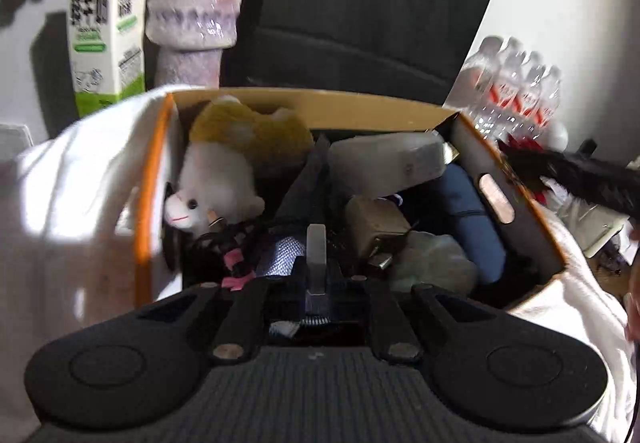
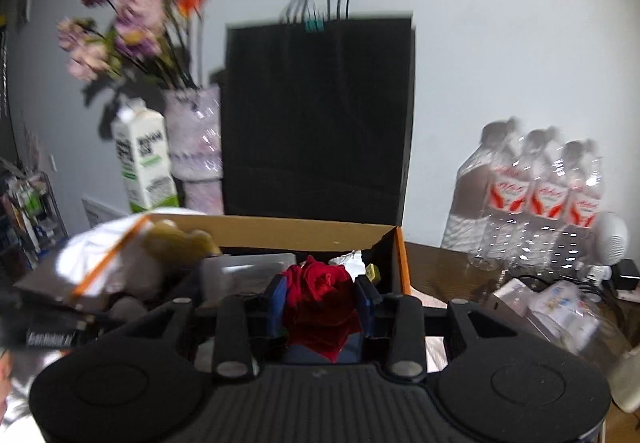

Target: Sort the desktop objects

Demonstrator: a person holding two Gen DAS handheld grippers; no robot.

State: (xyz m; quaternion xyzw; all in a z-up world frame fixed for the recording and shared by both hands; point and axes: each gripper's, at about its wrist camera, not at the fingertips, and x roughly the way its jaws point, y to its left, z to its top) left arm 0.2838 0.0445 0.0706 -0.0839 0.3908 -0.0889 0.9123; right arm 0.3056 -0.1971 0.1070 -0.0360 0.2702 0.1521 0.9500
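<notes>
An open cardboard box (image 1: 360, 109) with orange edges holds several things: a white and yellow plush toy (image 1: 224, 175), a clear plastic case (image 1: 384, 163), a blue roll (image 1: 476, 219) and a tan object (image 1: 376, 227). My left gripper (image 1: 316, 263) hangs over the box, its jaws together on a thin translucent grey strip (image 1: 316, 247). My right gripper (image 2: 320, 303) is shut on a red fabric rose (image 2: 320, 299), just in front of the box (image 2: 280, 231), near its right corner.
Behind the box stand a black paper bag (image 2: 316, 115), a milk carton (image 2: 146, 163), a vase of pink flowers (image 2: 196, 135) and a pack of water bottles (image 2: 528, 195). White cloth (image 1: 72, 195) drapes beside the box's left wall. Small packets (image 2: 556, 307) lie at the right.
</notes>
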